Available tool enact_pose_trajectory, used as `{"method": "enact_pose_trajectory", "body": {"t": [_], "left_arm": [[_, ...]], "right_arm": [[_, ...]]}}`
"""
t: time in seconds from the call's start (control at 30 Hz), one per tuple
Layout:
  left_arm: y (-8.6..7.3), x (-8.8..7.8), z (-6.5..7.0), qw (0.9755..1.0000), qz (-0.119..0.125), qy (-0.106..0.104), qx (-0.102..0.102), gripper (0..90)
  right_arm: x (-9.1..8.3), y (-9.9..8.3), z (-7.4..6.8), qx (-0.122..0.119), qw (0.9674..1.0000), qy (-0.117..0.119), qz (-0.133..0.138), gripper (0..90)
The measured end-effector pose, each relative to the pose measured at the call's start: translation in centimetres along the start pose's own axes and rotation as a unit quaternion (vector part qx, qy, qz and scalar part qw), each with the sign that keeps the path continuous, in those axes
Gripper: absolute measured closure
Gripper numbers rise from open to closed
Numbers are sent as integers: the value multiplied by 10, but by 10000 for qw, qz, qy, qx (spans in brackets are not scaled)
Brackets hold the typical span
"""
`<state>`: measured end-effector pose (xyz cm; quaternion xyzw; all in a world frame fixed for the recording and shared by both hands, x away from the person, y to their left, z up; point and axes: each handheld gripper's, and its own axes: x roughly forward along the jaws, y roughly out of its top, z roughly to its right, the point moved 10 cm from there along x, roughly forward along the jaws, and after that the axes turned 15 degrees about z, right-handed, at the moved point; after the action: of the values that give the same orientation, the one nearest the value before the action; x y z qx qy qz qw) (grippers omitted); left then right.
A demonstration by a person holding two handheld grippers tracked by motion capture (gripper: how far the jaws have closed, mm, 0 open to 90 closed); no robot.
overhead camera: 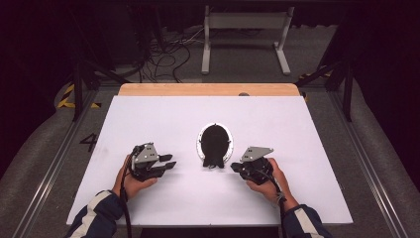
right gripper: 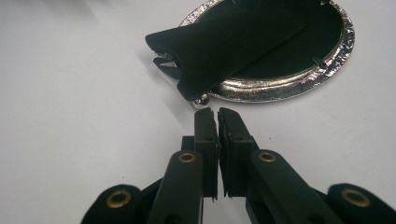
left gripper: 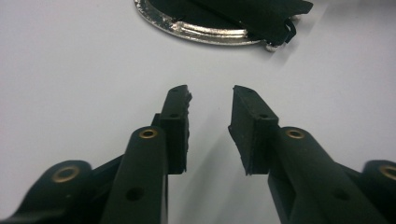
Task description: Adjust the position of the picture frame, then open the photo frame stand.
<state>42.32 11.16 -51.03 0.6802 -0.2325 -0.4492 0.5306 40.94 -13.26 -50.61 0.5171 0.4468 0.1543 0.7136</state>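
Observation:
An oval picture frame (overhead camera: 215, 144) with a silver rim lies face down in the middle of the white table, its black back and fold-out stand up. The left gripper (overhead camera: 171, 161) rests left of it, pointing toward it; in the left gripper view the left gripper (left gripper: 211, 91) is open with bare table between the pads, and the frame's rim (left gripper: 205, 35) lies ahead. The right gripper (overhead camera: 234, 167) sits at the frame's lower right. In the right gripper view the right gripper (right gripper: 217, 112) is shut on nothing, just short of the rim (right gripper: 280, 88) and stand (right gripper: 224, 46).
The white table top (overhead camera: 148, 119) has a wooden strip (overhead camera: 208, 89) along its far edge. Beyond it, on the floor, stand a grey metal frame (overhead camera: 246, 22) and loose cables (overhead camera: 168, 54). Metal rails run along both sides of the table.

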Motion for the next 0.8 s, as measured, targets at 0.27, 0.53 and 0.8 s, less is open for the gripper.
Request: {"method": "enact_pose_trajectory", "body": {"t": [0.27, 0.53, 0.8], "left_arm": [[-13, -23, 0, 9999, -48, 144, -4, 535], [-21, -39, -1, 9995, -26, 315, -96, 431], [-22, -35, 4, 9994, -92, 319, -102, 312]], "right_arm": [[0, 2, 2, 33, 10000, 16, 30, 799], [4, 2, -2, -5, 10000, 10, -43, 754], [7, -1, -6, -60, 9999, -39, -114, 709]]}}
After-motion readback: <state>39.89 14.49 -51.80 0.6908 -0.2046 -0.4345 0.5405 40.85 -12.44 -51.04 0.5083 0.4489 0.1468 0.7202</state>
